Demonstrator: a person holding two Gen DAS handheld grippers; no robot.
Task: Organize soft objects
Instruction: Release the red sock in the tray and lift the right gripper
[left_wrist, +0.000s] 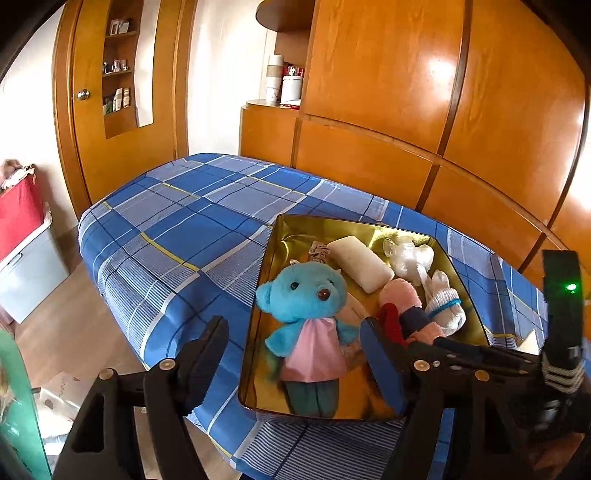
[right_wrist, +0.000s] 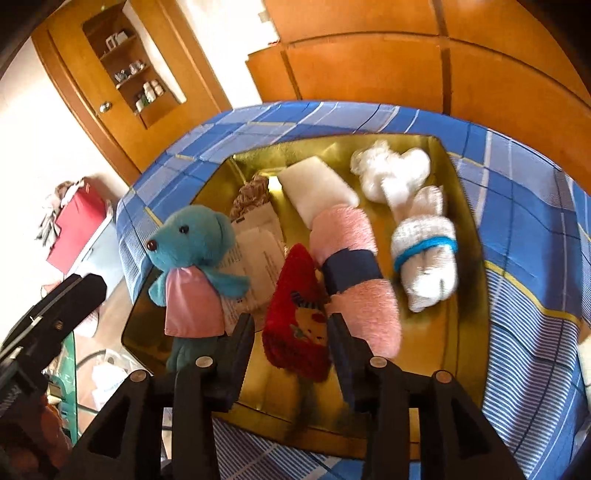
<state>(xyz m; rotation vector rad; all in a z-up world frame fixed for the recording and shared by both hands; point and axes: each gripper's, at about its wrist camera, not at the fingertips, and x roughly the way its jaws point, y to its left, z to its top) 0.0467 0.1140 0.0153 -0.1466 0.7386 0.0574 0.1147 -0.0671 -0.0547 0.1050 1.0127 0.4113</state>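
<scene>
A gold tray (left_wrist: 295, 225) (right_wrist: 458, 280) lies on the blue plaid bed. In it are a blue teddy bear (left_wrist: 306, 295) (right_wrist: 192, 251) in a pink dress, a white pad (left_wrist: 360, 264) (right_wrist: 317, 188), a pink roll with a navy band (right_wrist: 351, 273), a red cloth (right_wrist: 295, 332), a white sock bundle with a blue band (left_wrist: 443, 302) (right_wrist: 424, 262) and a clear plastic bundle (left_wrist: 406, 254) (right_wrist: 391, 170). My left gripper (left_wrist: 295, 332) is open above the bear's body. My right gripper (right_wrist: 291, 328) is open around the red cloth, its fingers on either side; it also shows in the left wrist view (left_wrist: 461, 350).
The bed (left_wrist: 177, 229) fills the middle, with a wooden wardrobe wall (left_wrist: 406, 110) behind it. A red bag on a grey bin (left_wrist: 22, 240) stands on the floor at the left. Papers (right_wrist: 255, 251) lie under the bear in the tray.
</scene>
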